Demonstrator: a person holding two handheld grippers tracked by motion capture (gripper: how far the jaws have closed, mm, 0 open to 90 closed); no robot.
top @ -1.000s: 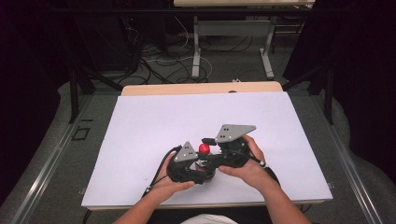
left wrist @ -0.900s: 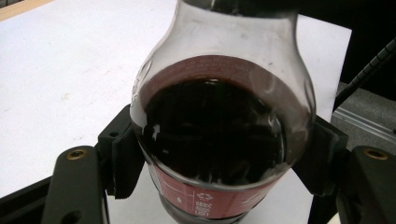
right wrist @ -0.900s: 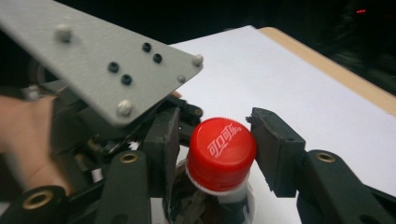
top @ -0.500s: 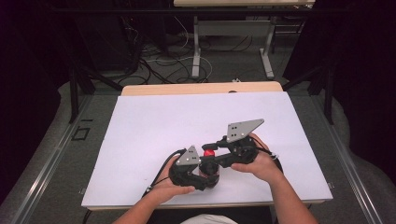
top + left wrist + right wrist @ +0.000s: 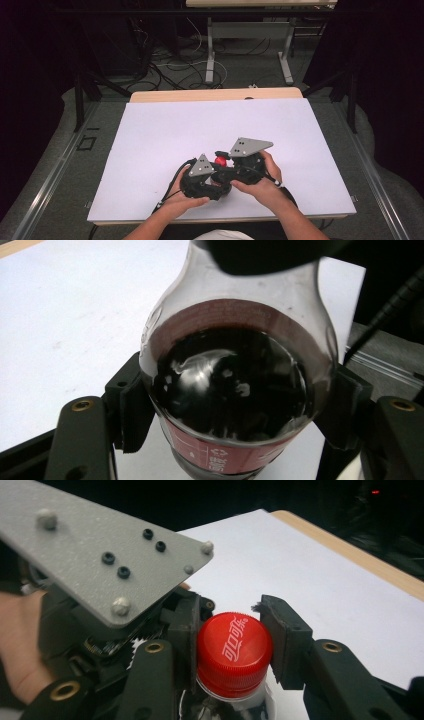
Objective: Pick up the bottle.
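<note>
A clear cola bottle (image 5: 235, 390) with dark drink and a red label leans between my left gripper's (image 5: 237, 407) jaws, which are shut on its body. Its red cap (image 5: 234, 655) sits between the pads of my right gripper (image 5: 234, 642), which press on both sides of it. From above, the cap (image 5: 220, 160) shows between the left gripper (image 5: 210, 175) and the right gripper (image 5: 229, 164), near the front middle of the white table (image 5: 200, 125). A hand holds each gripper. The left gripper's grey plate (image 5: 100, 555) fills the upper left of the right gripper view.
The white sheet covers a wooden tabletop whose far edge (image 5: 215, 94) shows. Beyond it, cables and metal table legs (image 5: 210, 50) lie on the floor. A metal rail (image 5: 50, 175) runs along the left side.
The right gripper swung out to the right, then came back left onto the red cap. The left gripper and the bottle have stayed in place.
</note>
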